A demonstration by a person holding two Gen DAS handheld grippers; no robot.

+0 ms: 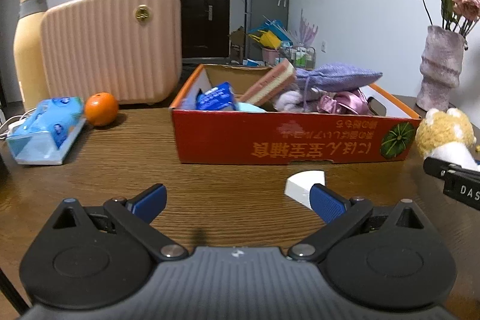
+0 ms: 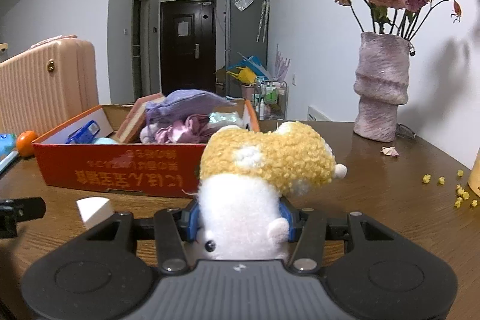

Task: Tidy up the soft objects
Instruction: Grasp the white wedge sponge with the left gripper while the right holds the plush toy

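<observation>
Nearest the right wrist camera, the right gripper point(image 2: 240, 222) is closed on the white body of a plush toy point(image 2: 255, 179), its blue pads point(image 2: 192, 222) pressing in from either side. The toy's curly yellow head juts forward past the fingertips, over the wooden table point(image 2: 375, 200). It looks light and very compressible, so the pinch sinks into the stuffing; the narrow white body seems the sensible place to hold it, since the bulky head would likely squash and slip. Its fuzzy surface should grip the pads well, and nothing about it looks fragile.

The left gripper point(image 1: 237, 204) hangs low over the table with its jaws spread wide and nothing between them. Just beyond its right finger lies a white wedge-shaped sponge point(image 1: 303, 183), resting on the table just in front of the box. It is probably as light and yielding as the toy, and best pinched across its flat faces.

Past both grippers stands the red cardboard box point(image 1: 294, 140), open at the top and already well filled: a blue packet point(image 1: 214, 96) at the left, a pink layered sponge point(image 1: 270, 83) leaning on edge, a purple drawstring pouch point(image 1: 336, 77) lying over the pile, and shiny pink satin fabric point(image 1: 342, 105) towards the right. The toy hangs near the box's right front corner, outside it.
</observation>
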